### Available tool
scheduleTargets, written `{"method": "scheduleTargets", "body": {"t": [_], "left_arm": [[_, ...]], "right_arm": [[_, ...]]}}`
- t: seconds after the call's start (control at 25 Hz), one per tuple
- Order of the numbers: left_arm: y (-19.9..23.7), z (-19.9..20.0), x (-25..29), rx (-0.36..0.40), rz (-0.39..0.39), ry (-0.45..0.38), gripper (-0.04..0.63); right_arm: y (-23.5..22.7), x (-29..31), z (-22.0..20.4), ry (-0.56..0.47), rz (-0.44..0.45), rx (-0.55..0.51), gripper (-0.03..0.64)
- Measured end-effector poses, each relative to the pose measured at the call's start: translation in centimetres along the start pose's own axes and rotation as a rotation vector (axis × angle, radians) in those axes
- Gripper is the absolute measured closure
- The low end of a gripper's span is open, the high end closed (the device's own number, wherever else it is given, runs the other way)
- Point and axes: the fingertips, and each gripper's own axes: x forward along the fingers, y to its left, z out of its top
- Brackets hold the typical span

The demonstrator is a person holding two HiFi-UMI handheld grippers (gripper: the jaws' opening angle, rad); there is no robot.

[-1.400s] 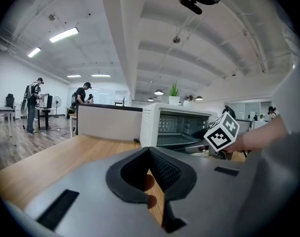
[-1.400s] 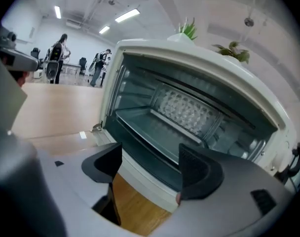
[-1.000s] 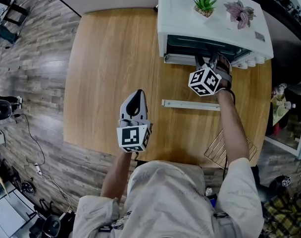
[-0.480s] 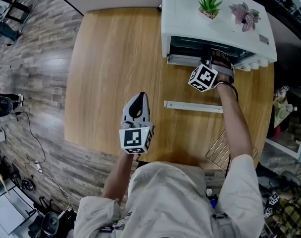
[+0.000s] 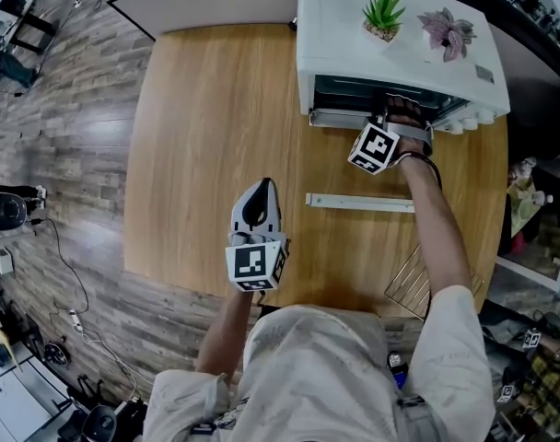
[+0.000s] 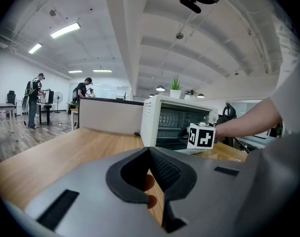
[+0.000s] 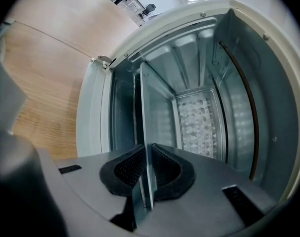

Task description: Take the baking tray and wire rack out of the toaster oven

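**Right fingers clamped on the tray's edge inside the oven**

From the head view you cannot see your right gripper's (image 7: pixel 147 154) fingers. They are tucked under the top of the white toaster oven (image 5: pixel 400 44), and only the marker cube and your hand show at its open mouth. The right gripper view settles it. The fingers have just been closing and now sit narrow, pinching the thin front edge of the baking tray (image 7: pixel 146 127), which is still inside the oven. In that view the tray shows as an upright sheet, and how far back it runs is hard to make out.

The wire rack (image 5: pixel 402 279) lies out on the surface (image 5: pixel 215 109) at its near right corner. Your right forearm covers part of it and your shoulder cuts off its near edge.

Your left gripper (image 6: pixel 150 152) is held over bare wood, well apart from the oven, its fingertips together with nothing between them.

The tray is smooth, dull metal. The finger pads are dark with a fine grid texture. The oven's inner walls are ribbed sheet metal, and the back panel is embossed with a diamond pattern. The surface is warm wood grain with rounded corners. A long pale bar (image 5: pixel 358 202) lies in front of the oven, and you cannot tell whether it is joined to it. Two potted plants (image 5: pixel 383 7) stand on the oven's top.
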Motion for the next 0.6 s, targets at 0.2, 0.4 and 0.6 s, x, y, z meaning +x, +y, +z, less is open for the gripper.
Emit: {"method": "scheduleTargets", "body": {"t": [0.2, 0.4, 0.6], "left_arm": [[0.1, 0.4, -0.1, -0.001, 0.003, -0.007, 0.581], [0.5, 0.7, -0.5, -0.005, 0.008, -0.015, 0.581], [0.4, 1.1, -0.8, -0.007, 0.003, -0.026, 0.581]], "right_arm": [[0.2, -0.1, 0.1, -0.023, 0.006, 0.032, 0.560], [0.2, -0.5, 0.0, -0.014, -0.007, 0.005, 0.561], [0.8, -1.5, 0.0, -0.009, 0.001, -0.002, 0.561]]}}
